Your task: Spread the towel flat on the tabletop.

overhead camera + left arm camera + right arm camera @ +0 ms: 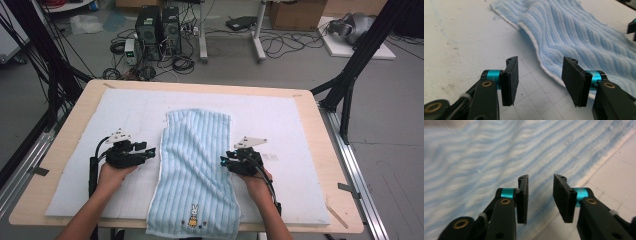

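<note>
- Towel [195, 165] lies flat on tabletop [320, 150]; 2 spread tools flank it (left tool [150, 151], right tool [223, 161]).
- Risk: uneven grabs could skew any fold.

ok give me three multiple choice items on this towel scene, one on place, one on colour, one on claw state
1. Where does the towel lie relative to the two claws?
A. between them
B. left of both
C. right of both

2. What colour are the towel's stripes?
A. red
B. light blue
C. green

3. How do the left claw and the right claw stand?
A. both shut on the towel
B. one open, one shut
C. both open, holding nothing

Answers:
1 A, the high view shows the left claw and the right claw at its two long edges.
2 B, pale blue ribs with a white hem.
3 C, each gripper view shows a bare gap between its jaws.
</note>
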Demonstrator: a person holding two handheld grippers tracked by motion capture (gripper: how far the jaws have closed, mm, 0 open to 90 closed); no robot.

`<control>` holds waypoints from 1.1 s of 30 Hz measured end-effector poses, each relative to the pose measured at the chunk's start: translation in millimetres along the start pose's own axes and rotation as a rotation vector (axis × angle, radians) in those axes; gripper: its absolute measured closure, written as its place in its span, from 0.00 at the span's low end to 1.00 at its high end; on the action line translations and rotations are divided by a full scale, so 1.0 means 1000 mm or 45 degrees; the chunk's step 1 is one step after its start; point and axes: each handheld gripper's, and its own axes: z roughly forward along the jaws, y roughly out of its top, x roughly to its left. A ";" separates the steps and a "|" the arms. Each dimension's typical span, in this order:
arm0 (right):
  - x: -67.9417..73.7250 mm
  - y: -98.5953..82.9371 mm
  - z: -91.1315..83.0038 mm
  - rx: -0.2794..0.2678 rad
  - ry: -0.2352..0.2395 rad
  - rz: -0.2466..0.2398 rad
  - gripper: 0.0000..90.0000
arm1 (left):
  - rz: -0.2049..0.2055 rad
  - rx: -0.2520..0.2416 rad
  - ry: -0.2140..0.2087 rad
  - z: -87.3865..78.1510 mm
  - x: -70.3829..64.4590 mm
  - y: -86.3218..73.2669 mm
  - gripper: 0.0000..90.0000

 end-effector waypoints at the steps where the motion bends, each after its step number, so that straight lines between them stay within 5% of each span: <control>1: 0.002 0.001 0.005 0.032 -0.012 -0.031 0.76 | 0.005 0.002 0.000 0.000 -0.001 0.000 0.53; 4: 0.008 0.000 0.011 0.088 -0.020 -0.106 0.85 | 0.009 0.001 -0.003 0.000 -0.004 -0.001 0.53; 7: 0.008 -0.001 0.006 0.119 0.027 -0.093 0.96 | 0.003 -0.005 -0.011 0.001 -0.005 0.000 0.53; 15: 0.012 -0.010 -0.008 0.184 0.220 -0.090 0.96 | 0.036 0.003 -0.039 0.015 -0.015 0.006 0.53; 18: 0.011 -0.010 -0.009 0.185 0.257 -0.083 0.89 | 0.039 0.009 -0.033 0.025 -0.017 0.008 0.53; 21: 0.010 -0.009 -0.011 0.126 0.256 -0.053 0.78 | 0.042 0.044 -0.023 0.037 -0.020 0.009 0.53; 23: 0.007 -0.008 -0.015 0.072 0.235 -0.040 0.75 | 0.074 0.119 0.003 0.045 -0.021 0.009 0.57; 26: 0.002 -0.008 -0.018 0.035 0.199 -0.003 0.73 | 0.160 0.162 0.026 0.049 -0.027 0.008 0.77; 29: -0.001 -0.008 -0.019 0.027 0.182 0.016 0.71 | 0.196 0.188 0.012 0.047 -0.030 0.008 0.94; 33: -0.003 -0.008 -0.019 0.025 0.183 0.019 0.71 | 0.195 0.237 -0.038 0.038 -0.032 0.006 0.96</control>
